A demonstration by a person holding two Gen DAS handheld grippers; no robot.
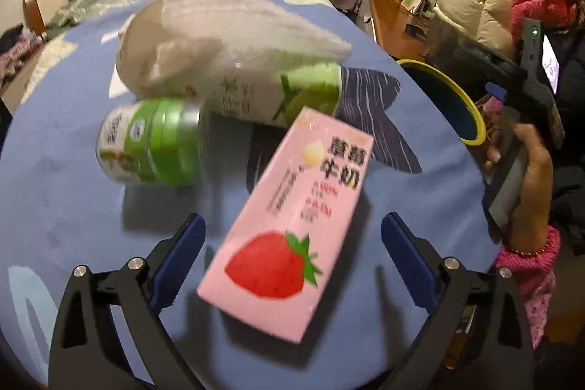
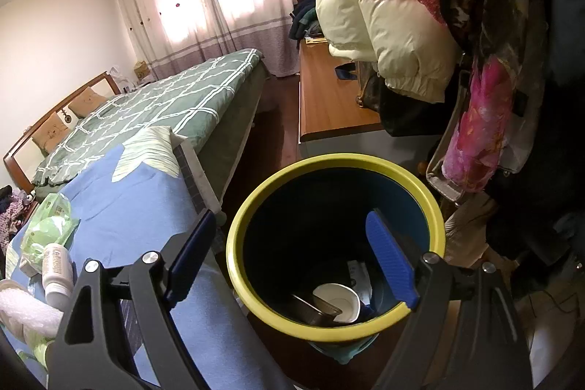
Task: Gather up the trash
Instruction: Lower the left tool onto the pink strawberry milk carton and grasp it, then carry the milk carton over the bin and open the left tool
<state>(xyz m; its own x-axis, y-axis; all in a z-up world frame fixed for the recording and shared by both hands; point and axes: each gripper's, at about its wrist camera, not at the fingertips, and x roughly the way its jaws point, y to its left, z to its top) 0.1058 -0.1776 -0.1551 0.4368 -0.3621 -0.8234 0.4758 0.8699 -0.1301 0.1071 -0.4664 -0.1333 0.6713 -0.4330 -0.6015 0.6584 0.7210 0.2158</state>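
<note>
Pink card, printed with a strawberry, makes up the milk carton (image 1: pixel 289 207) lying flat on the blue cloth (image 1: pixel 65 192) that covers the worktop, its long side angled toward the right edge. Directly in front of the left gripper (image 1: pixel 292 251), it sits between the spread blue fingers (image 1: pixel 179 258), which hold nothing; whether they touch it I cannot tell. Just beyond it lie a green-labelled bottle (image 1: pixel 150 145) on its side, a green and white packet (image 1: pixel 278 97) and a wad of white bubble wrap (image 1: pixel 234 31), all close together. Past the worktop's right edge stands the yellow-rimmed bin (image 2: pixel 336 254), blue inside, with a white cup (image 2: pixel 338 306) and a dark metal piece at its bottom. The right gripper (image 2: pixel 292 258) hangs over the bin's mouth, fingers spread and empty. A green quilted bed (image 2: pixel 161 101) lies beyond the far edge.
</note>
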